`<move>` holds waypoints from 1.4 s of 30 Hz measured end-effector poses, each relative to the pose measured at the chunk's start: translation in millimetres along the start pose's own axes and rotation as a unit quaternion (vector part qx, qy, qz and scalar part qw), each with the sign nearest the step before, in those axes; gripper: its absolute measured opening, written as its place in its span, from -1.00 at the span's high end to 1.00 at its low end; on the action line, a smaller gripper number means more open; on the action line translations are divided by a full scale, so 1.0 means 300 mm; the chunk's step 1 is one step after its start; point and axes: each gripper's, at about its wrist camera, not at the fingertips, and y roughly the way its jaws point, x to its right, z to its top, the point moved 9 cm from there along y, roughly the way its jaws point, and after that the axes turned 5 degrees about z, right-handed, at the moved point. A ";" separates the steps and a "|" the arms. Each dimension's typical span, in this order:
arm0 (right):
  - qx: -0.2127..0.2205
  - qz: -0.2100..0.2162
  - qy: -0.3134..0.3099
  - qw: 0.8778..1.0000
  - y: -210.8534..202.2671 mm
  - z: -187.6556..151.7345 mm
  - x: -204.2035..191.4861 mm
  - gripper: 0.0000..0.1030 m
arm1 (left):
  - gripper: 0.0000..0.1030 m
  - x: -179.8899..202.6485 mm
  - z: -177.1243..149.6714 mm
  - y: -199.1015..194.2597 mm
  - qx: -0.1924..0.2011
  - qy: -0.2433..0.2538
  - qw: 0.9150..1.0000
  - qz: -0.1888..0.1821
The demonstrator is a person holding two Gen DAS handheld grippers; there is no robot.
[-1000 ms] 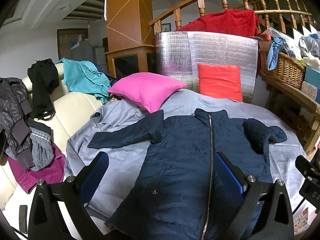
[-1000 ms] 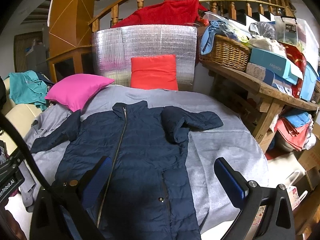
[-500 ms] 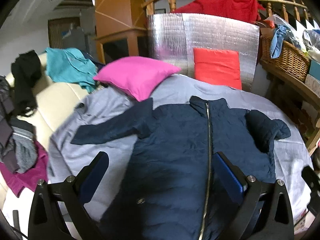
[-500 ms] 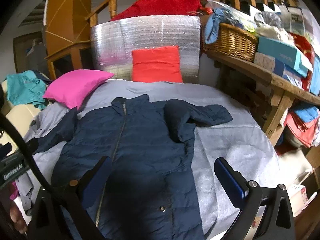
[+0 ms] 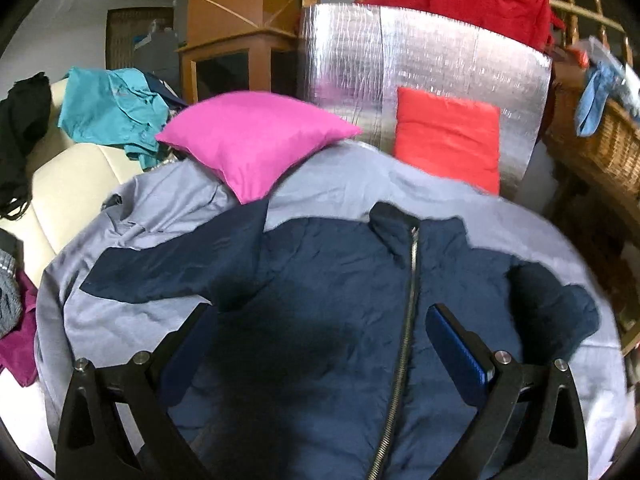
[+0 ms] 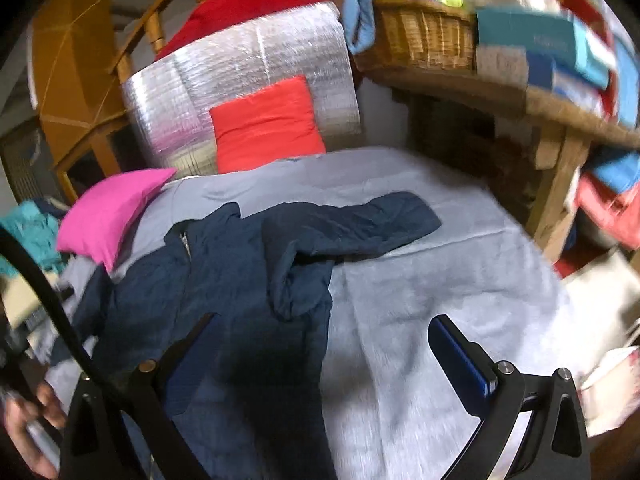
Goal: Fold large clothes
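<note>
Both grippers have pushed in lower and closer over the navy jacket (image 5: pixel 328 280), which lies zipped and face up on the grey sheet (image 5: pixel 332 196), one sleeve stretched out flat, the other sleeve (image 6: pixel 360 220) doubled back across the chest. The left gripper (image 5: pixel 320 344) hangs spread wide above the zipper, gripping nothing. The right gripper (image 6: pixel 320 352) is equally released, straddling the jacket's edge beside that folded sleeve.
</note>
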 end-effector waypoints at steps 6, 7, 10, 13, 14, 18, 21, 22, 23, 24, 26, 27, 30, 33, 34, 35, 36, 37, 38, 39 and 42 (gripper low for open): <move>-0.038 0.071 0.123 0.989 0.272 0.102 0.188 -1.00 | -1.00 0.029 -0.098 0.166 -0.052 0.044 0.998 0.010; -0.041 0.081 0.142 0.986 0.305 0.110 0.204 -1.00 | -1.00 0.035 -0.099 0.175 -0.053 0.049 0.997 0.008; -0.052 0.109 0.217 0.969 0.451 0.136 0.281 -0.90 | -1.00 0.061 -0.094 0.194 -0.047 0.070 0.996 0.013; -0.057 0.110 0.285 0.950 0.588 0.146 0.370 -0.65 | -1.00 0.085 -0.098 0.217 -0.048 0.086 0.995 0.019; -0.055 0.111 0.303 0.945 0.618 0.147 0.394 -0.61 | -1.00 0.091 -0.100 0.224 -0.050 0.087 0.995 0.018; -0.042 0.101 0.359 0.927 0.731 0.157 0.482 -0.52 | -1.00 0.117 -0.103 0.250 -0.053 0.096 0.994 0.019; -0.032 0.109 0.391 0.913 0.788 0.164 0.510 -0.23 | -1.00 0.130 -0.101 0.261 -0.050 0.101 0.993 0.024; -0.029 0.111 0.395 0.912 0.803 0.167 0.511 -0.05 | -1.00 0.131 -0.098 0.266 -0.049 0.101 0.993 0.026; -0.027 0.111 0.395 0.912 0.817 0.174 0.517 0.09 | -1.00 0.130 -0.095 0.270 -0.049 0.099 0.993 0.028; -0.022 0.104 0.392 0.914 0.831 0.176 0.524 0.36 | -1.00 0.128 -0.093 0.274 -0.049 0.098 0.993 0.030; -0.013 0.105 0.383 0.918 0.842 0.189 0.522 0.53 | -1.00 0.115 -0.088 0.282 -0.048 0.094 0.994 0.036; -0.008 0.111 0.376 0.920 0.832 0.200 0.512 0.61 | -1.00 0.104 -0.083 0.286 -0.046 0.092 0.994 0.042; 0.019 0.130 0.330 0.935 0.766 0.251 0.443 0.67 | -1.00 0.069 -0.063 0.296 -0.044 0.077 0.995 0.055; 0.045 0.174 0.261 0.948 0.655 0.325 0.285 0.67 | -1.00 0.025 -0.043 0.290 -0.039 0.053 0.996 0.061; 0.047 0.184 0.246 0.951 0.632 0.333 0.240 0.67 | -1.00 0.011 -0.036 0.286 -0.037 0.046 0.996 0.064; 0.051 0.201 0.223 0.953 0.594 0.346 0.168 0.67 | -1.00 -0.006 -0.027 0.281 -0.033 0.039 0.996 0.068; 0.054 0.221 0.197 0.954 0.553 0.358 0.079 0.67 | -1.00 -0.025 -0.019 0.276 -0.030 0.032 0.996 0.072; 0.053 0.233 0.179 0.954 0.525 0.358 0.013 0.67 | -1.00 -0.048 -0.011 0.272 -0.028 0.025 0.996 0.076; 0.053 0.248 0.160 0.954 0.495 0.357 -0.072 0.67 | -1.00 -0.072 -0.003 0.268 -0.026 0.017 0.996 0.078; 0.052 0.267 0.143 0.952 0.467 0.351 -0.162 0.67 | -1.00 -0.095 0.004 0.266 -0.025 0.010 0.996 0.081; 0.035 0.309 0.111 0.944 0.420 0.287 -0.376 0.67 | -1.00 -0.180 0.014 0.264 -0.026 -0.010 0.995 0.091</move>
